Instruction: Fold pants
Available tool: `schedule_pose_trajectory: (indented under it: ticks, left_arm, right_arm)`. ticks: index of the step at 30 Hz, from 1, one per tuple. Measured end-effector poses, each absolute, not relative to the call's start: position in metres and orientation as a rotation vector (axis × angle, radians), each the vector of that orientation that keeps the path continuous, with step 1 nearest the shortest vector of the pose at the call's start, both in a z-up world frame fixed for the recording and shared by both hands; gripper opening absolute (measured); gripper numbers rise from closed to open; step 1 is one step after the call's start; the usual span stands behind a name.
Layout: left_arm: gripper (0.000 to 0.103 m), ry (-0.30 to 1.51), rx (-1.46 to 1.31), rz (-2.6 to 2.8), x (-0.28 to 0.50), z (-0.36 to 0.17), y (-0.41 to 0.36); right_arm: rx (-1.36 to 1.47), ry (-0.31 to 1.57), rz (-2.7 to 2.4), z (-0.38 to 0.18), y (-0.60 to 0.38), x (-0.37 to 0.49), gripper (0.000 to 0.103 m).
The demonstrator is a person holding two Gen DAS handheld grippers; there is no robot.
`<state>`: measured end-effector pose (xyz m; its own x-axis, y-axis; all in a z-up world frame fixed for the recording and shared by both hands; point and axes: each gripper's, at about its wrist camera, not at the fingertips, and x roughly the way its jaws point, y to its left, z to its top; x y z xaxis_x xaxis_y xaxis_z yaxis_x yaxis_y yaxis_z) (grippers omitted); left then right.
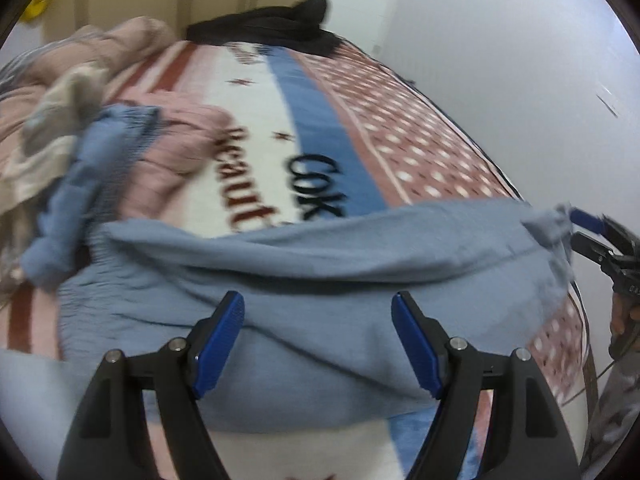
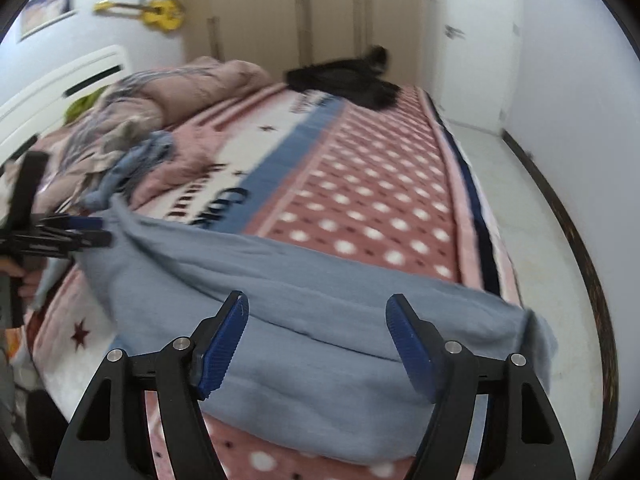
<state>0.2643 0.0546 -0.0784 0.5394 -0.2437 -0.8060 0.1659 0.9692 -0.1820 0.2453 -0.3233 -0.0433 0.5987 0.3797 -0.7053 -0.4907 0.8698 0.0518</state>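
Light blue pants lie spread across the near part of the bed, also in the right wrist view. My left gripper is open just above the cloth, blue pads apart, holding nothing. My right gripper is open above the pants too, empty. The right gripper also shows at the right edge of the left wrist view, next to the pants' end. The left gripper shows at the left edge of the right wrist view, touching the pants' other end. One part of the pants bunches up toward the pink pile.
A patterned blanket with dots, stripes and lettering covers the bed. A crumpled pink quilt and clothes are piled at the left. A black garment lies at the far end. Wardrobe doors, a white wall and floor are on the right.
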Motion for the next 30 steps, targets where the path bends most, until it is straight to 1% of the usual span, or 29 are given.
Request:
schedule_pose_trajectory:
  ticks: [2, 4, 6, 7, 10, 15, 17, 18, 19, 21, 23, 26, 27, 28, 29, 30]
  left_arm:
    - [0.073, 0.986, -0.072, -0.263, 0.268, -0.084, 0.043]
    - [0.073, 1.015, -0.071, -0.269, 0.274, -0.094, 0.035]
    - [0.072, 1.032, -0.079, -0.280, 0.279, -0.102, 0.034]
    - [0.072, 1.036, -0.080, -0.278, 0.283, -0.105, 0.034]
    - [0.071, 1.030, -0.063, -0.253, 0.291, -0.110, 0.034]
    - [0.071, 1.012, -0.036, -0.159, 0.317, -0.117, 0.044]
    - [0.071, 1.006, -0.028, -0.125, 0.328, -0.121, 0.049]
    - [0.071, 1.001, -0.028, -0.115, 0.332, -0.123, 0.051]
    - [0.071, 0.990, -0.027, -0.095, 0.338, -0.124, 0.054]
    - [0.071, 0.977, -0.022, -0.063, 0.345, -0.126, 0.058]
    - [0.071, 0.971, -0.035, -0.047, 0.350, -0.127, 0.063]
    - [0.072, 0.960, -0.050, -0.056, 0.345, -0.123, 0.067]
    - [0.072, 0.949, -0.045, -0.061, 0.340, -0.120, 0.066]
    - [0.072, 0.936, -0.040, -0.070, 0.333, -0.115, 0.066]
    - [0.072, 0.926, -0.040, -0.081, 0.327, -0.111, 0.065]
    - [0.072, 0.915, -0.047, -0.096, 0.320, -0.106, 0.066]
  right_arm:
    - [-0.161, 0.810, 0.566, -0.048, -0.310, 0.241, 0.063]
    - [-0.161, 0.870, 0.619, -0.061, -0.296, 0.242, 0.046]
    - [-0.162, 0.935, 0.657, -0.079, -0.287, 0.246, 0.036]
    - [-0.161, 0.972, 0.667, -0.090, -0.283, 0.250, 0.032]
    - [-0.137, 1.050, 0.664, -0.117, -0.279, 0.268, 0.031]
    - [-0.117, 1.027, 0.575, -0.132, -0.285, 0.302, 0.028]
    - [-0.090, 1.027, 0.556, -0.135, -0.290, 0.320, 0.024]
    - [-0.084, 1.026, 0.545, -0.136, -0.291, 0.325, 0.018]
    - [-0.086, 1.016, 0.530, -0.136, -0.291, 0.332, 0.017]
    - [-0.118, 0.982, 0.485, -0.133, -0.290, 0.346, 0.017]
    - [-0.133, 0.975, 0.431, -0.133, -0.293, 0.358, 0.021]
    - [-0.108, 0.984, 0.422, -0.127, -0.305, 0.365, 0.021]
    - [-0.096, 0.966, 0.423, -0.120, -0.314, 0.362, 0.025]
    - [-0.085, 0.940, 0.419, -0.110, -0.326, 0.355, 0.034]
    - [-0.080, 0.924, 0.413, -0.104, -0.334, 0.350, 0.040]
    - [-0.071, 0.895, 0.393, -0.093, -0.350, 0.342, 0.049]
